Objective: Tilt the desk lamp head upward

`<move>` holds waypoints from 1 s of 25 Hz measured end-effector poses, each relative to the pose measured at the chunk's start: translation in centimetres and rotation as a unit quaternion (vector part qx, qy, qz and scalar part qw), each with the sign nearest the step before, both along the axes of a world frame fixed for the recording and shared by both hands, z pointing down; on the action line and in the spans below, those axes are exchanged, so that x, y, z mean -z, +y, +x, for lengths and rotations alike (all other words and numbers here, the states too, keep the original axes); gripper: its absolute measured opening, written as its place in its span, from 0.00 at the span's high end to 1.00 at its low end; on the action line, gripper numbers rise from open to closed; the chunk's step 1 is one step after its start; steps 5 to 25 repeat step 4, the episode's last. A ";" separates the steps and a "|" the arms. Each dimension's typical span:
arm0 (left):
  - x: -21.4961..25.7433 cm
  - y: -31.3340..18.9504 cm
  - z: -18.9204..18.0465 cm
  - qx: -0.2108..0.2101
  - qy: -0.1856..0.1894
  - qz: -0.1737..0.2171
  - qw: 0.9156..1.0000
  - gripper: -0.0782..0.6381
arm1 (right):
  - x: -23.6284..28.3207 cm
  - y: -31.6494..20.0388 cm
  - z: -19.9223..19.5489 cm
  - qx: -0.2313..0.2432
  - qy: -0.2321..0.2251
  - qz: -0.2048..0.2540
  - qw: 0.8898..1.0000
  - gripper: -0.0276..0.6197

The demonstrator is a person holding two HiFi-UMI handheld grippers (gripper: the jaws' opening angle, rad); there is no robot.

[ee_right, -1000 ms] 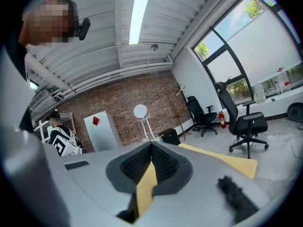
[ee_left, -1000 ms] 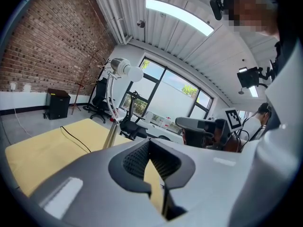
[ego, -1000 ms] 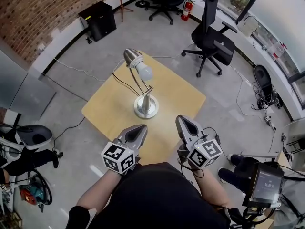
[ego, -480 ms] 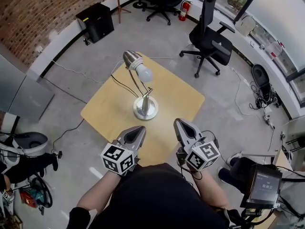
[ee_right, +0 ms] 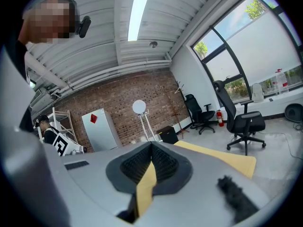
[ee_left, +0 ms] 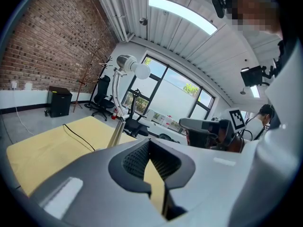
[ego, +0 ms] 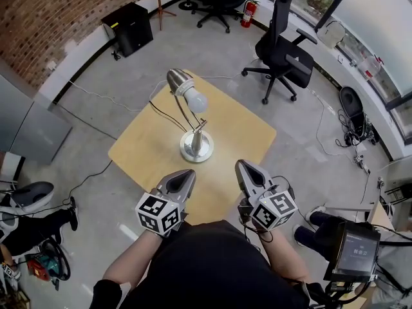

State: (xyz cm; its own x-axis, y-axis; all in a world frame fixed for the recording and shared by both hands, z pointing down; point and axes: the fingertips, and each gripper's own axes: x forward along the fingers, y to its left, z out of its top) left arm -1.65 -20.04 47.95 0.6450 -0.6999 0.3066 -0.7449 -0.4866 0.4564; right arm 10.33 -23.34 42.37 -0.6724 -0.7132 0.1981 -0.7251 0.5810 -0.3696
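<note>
Seen from above, a square, pale wooden tabletop point(ego: 147, 148) stands on a grey floor, turned so one corner points away from the person. A silver desk lamp point(ego: 196, 145) stands upright near the middle of it, on a round metal base. Its thin arm leans away from the person and to the left, up to the lamp head point(ego: 179, 80), a silver shade with a bare white bulb point(ego: 197, 101) sticking out on the side nearer the person. A dark cord point(ego: 163, 113) runs from the lamp across the tabletop toward its far left edge. The left gripper point(ego: 187, 174) and the right gripper point(ego: 243, 166) are held side by side over the near edge of the tabletop, each with a cube of black-and-white square markers at its back. Both point toward the lamp but are well apart from it, touching neither it nor each other. In the left gripper view its fingers point(ee_left: 137, 161) are pressed together with nothing between them, and the lamp rises ahead to the left. In the right gripper view its fingers point(ee_right: 163, 163) are likewise closed and empty, with the lamp small in the distance straight ahead. Beyond the tabletop stand a black office chair point(ego: 286, 51), a black cabinet point(ego: 131, 26) by a brick wall point(ego: 38, 18), and a red fire extinguisher point(ego: 248, 14).
</note>
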 end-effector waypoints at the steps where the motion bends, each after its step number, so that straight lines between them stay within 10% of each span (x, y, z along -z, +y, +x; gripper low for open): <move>1: 0.0 -0.1 -0.1 0.000 0.000 0.000 1.000 0.88 | 0.0 -0.1 -0.1 0.000 0.000 0.000 1.000 0.95; 25: 0.1 -0.3 -0.3 0.001 0.001 -0.002 1.000 0.88 | 0.2 -0.3 -0.4 0.001 0.001 -0.001 1.000 0.95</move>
